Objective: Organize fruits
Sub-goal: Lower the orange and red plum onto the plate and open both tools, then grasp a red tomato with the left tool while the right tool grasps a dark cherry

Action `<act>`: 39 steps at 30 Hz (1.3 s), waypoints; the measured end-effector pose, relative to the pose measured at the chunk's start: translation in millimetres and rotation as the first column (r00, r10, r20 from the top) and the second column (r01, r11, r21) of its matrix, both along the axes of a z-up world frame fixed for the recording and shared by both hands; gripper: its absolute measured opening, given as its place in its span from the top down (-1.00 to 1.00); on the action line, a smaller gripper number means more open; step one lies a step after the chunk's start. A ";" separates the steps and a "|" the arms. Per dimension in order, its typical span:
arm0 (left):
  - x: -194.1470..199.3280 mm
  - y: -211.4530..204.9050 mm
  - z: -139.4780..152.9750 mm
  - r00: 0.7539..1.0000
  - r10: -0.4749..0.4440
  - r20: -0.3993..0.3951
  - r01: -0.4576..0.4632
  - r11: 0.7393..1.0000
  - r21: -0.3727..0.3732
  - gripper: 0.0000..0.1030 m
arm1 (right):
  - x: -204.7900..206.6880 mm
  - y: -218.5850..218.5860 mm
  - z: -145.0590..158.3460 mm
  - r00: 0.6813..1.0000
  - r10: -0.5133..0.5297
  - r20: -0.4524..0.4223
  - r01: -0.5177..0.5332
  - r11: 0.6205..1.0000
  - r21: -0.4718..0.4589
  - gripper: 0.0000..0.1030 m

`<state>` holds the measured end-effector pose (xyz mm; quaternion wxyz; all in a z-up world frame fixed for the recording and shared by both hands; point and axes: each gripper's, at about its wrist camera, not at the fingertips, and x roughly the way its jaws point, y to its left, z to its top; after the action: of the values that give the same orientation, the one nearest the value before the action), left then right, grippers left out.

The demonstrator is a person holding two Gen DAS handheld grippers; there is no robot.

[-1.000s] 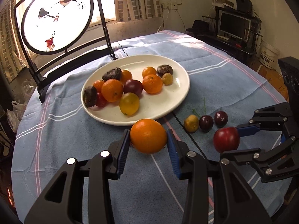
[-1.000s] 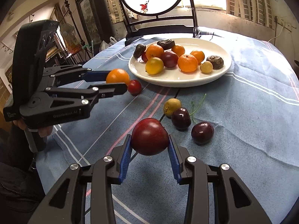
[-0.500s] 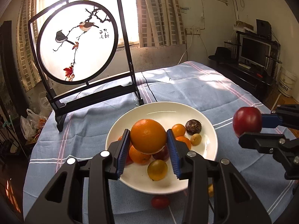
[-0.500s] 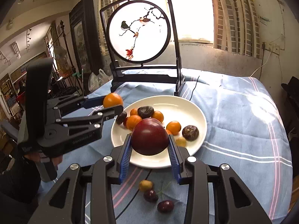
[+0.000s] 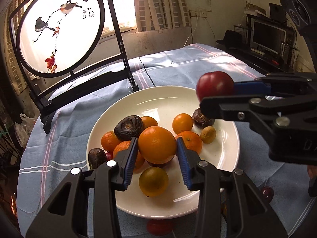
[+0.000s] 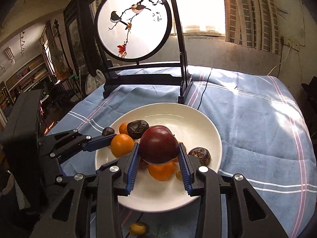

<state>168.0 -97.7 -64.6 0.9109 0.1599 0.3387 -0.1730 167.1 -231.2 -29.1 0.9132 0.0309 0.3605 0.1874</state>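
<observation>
Orange and red plum above white plate.

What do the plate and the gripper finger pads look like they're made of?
Plate: probably glazed ceramic, since it is white, glossy and mirrors the window light. Finger pads on the left gripper: blue and ribbed, with a matte look, likely rubber or soft plastic; the frames cannot settle which.

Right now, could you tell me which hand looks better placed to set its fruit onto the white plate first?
Probably right: its dark red plum hangs over bare white plate, whereas the left's orange sits above piled fruit.
</observation>
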 end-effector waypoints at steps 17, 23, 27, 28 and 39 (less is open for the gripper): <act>6.0 18.0 0.7 0.996 0.052 0.066 -0.055 0.998 0.042 -0.39 | 44.1 21.5 -22.3 1.000 0.022 -0.015 -0.023 0.998 -0.056 0.06; 0.3 36.6 25.2 0.990 0.091 0.104 -0.090 0.996 -0.013 -0.42 | 12.5 4.9 -3.8 1.000 0.001 0.005 -0.001 1.000 -0.013 0.06; -14.9 55.2 44.2 0.990 0.090 0.111 -0.082 0.994 -0.075 -0.50 | -32.7 -1.8 7.3 0.999 0.038 0.020 -0.037 0.999 -0.030 0.04; -18.6 61.1 44.7 0.990 0.099 0.104 -0.091 0.992 -0.084 -0.53 | -44.7 -1.6 7.3 0.998 0.053 0.018 -0.052 0.998 -0.034 0.03; -56.0 107.4 -8.4 0.994 0.086 -0.063 -0.087 0.996 -0.024 -0.54 | -132.7 -10.6 -29.4 0.997 0.073 -0.041 -0.077 0.989 -0.125 0.03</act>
<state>112.0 9.7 -73.0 0.9087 0.1276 0.3710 -0.1426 34.4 -241.8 -58.5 0.8989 -0.0373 0.3892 0.1978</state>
